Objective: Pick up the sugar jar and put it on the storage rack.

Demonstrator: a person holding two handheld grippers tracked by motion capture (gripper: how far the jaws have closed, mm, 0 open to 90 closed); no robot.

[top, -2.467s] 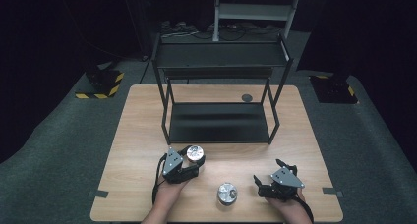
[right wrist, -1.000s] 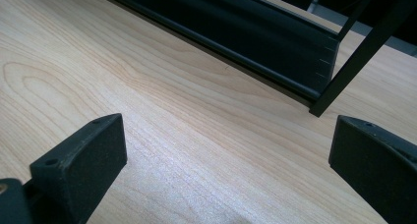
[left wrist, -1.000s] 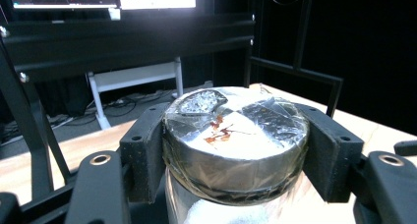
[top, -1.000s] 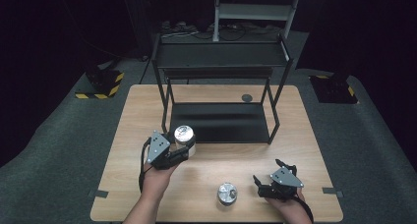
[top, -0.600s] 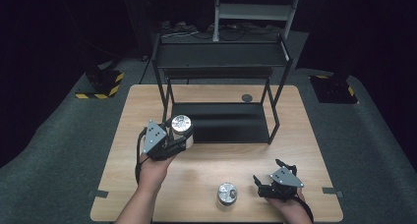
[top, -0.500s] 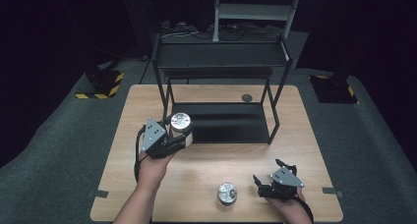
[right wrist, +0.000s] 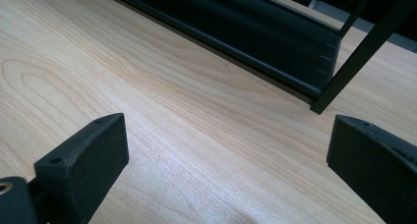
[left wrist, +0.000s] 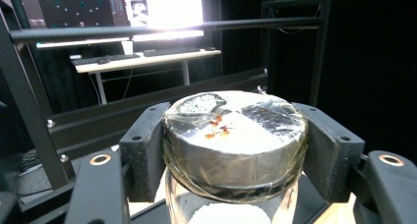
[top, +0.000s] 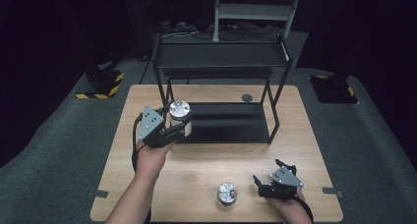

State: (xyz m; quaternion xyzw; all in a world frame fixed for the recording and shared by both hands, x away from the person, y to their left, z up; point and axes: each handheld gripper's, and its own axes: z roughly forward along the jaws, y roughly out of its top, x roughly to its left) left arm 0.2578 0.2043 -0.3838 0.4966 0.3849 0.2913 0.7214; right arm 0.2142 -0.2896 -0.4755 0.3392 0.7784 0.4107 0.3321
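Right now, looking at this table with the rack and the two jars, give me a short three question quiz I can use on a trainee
1. True or false: the left claw is shut on a jar.
2. Where is the second jar? A) on the rack's top shelf; B) on the table near the front edge, beside the right claw; C) on the floor.
3. In a few words, how do the right claw's jaws stand, and is anything between them?

Key
1. True: both pads press on the foil-covered lid.
2. B.
3. Wide apart, with only bare wood between them.
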